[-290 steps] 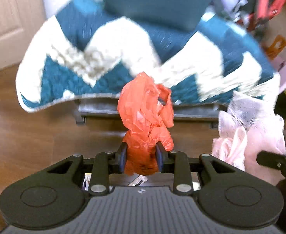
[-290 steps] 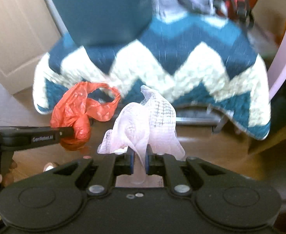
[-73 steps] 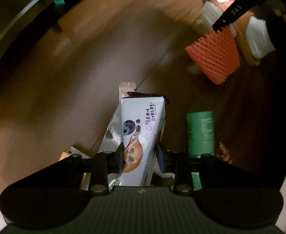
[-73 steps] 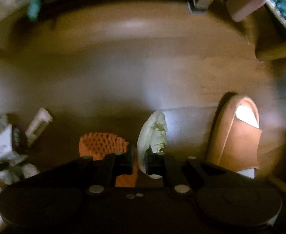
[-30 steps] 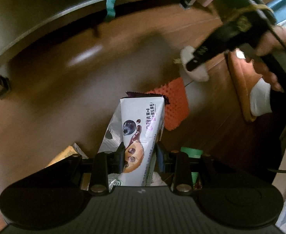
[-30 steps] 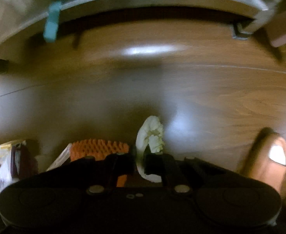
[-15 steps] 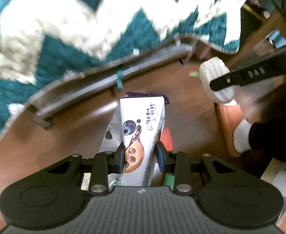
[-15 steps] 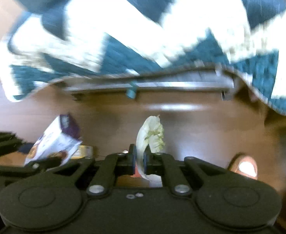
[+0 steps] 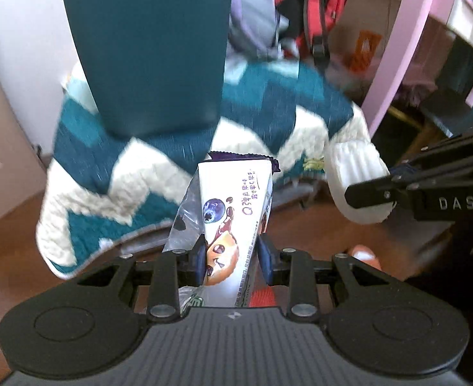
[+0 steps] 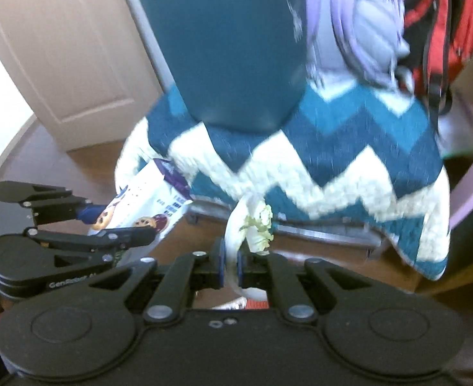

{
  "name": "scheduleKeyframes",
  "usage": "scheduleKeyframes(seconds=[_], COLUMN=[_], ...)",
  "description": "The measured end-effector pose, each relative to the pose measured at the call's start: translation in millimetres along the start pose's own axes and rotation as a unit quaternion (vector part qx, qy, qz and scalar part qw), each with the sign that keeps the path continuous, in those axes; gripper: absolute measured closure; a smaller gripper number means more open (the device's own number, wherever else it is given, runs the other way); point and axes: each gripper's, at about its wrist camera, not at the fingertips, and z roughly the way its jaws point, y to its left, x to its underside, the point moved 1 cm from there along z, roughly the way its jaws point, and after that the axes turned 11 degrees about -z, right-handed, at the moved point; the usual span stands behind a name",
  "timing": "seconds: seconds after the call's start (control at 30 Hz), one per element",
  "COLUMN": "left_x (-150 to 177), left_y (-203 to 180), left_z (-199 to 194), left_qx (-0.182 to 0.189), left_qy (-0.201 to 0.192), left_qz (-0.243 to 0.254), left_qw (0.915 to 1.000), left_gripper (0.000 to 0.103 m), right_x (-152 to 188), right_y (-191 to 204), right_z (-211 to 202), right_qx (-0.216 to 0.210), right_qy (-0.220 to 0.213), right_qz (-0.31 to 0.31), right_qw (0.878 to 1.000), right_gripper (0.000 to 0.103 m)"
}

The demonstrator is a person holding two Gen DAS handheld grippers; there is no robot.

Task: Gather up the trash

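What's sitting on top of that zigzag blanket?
A tall dark teal bin stands on the zigzag blanket, with backpacks behind. The bin's inside is hidden, as is whatever the blanket covers.

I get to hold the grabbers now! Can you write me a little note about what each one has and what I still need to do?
Left gripper: shut on a cookie wrapper, held upright.
Right gripper: shut on a cabbage leaf, white with a green frilly edge.
Both point at the teal bin sitting on the zigzag blanket.
Done: both pieces are picked up and off the floor.
Left: drop each piece into the bin. Something orange shows low down behind the left gripper; it is probably more trash to fetch.
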Motion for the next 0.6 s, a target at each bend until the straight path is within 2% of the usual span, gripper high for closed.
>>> scheduleKeyframes(seconds=[0.17, 0.27, 0.43, 0.6], left_x=[-32, -58, -111, -169], left_y=[-8, -10, -14, -8], left_z=[-44, -65, -98, -119], left_qx=[-0.001, -0.002, -0.013, -0.019], left_qy=[-0.060, -0.096, -0.161, -0.207], left_qz=[-0.010, -0.015, -0.020, -0.039], left_qw=[0.9982, 0.9952, 0.9866, 0.9773], left_gripper=[0.072, 0.072, 0.072, 0.072], right_x=[-36, -65, -122, -177], right_y=[4, 4, -1, -8], right_z=[-44, -65, -90, -102], right_qx=[0.011, 0.031, 0.052, 0.062], right_qy=[-0.058, -0.092, -0.147, -0.188], right_qz=[-0.021, -0.035, -0.048, -0.052], right_qw=[0.998, 0.995, 0.987, 0.979], right_gripper=[0.097, 0.097, 0.097, 0.097])
